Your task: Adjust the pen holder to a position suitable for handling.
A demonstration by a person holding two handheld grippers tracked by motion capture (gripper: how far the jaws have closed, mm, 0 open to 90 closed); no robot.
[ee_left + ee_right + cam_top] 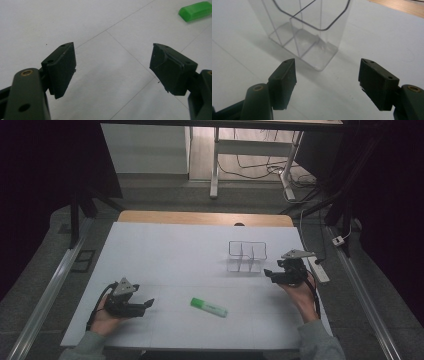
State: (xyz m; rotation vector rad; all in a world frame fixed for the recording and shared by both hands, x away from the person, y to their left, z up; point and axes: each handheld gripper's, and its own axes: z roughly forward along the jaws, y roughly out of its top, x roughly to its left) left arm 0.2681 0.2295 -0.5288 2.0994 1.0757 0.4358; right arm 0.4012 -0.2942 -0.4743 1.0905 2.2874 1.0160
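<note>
L gripper [149, 304] sat low on the white table [165, 250], jaws wide, empty; green highlighter [208, 307] lay flat just to its right, w/ clear divided organizer [247, 256] beyond. R gripper [268, 273] jaws wide, empty, just beside organizer; likely step = pick highlighter w/ L, so straddle barrel mid-length, square to its axis, before closing.

Grey sleeves [85, 345] cover both forearms. Each black gripper [131, 306] carries a grey three-cornered plate [125, 287]; brass-coloured pivot pins [26, 72] sit behind the square black jaw pads [284, 82].
</note>
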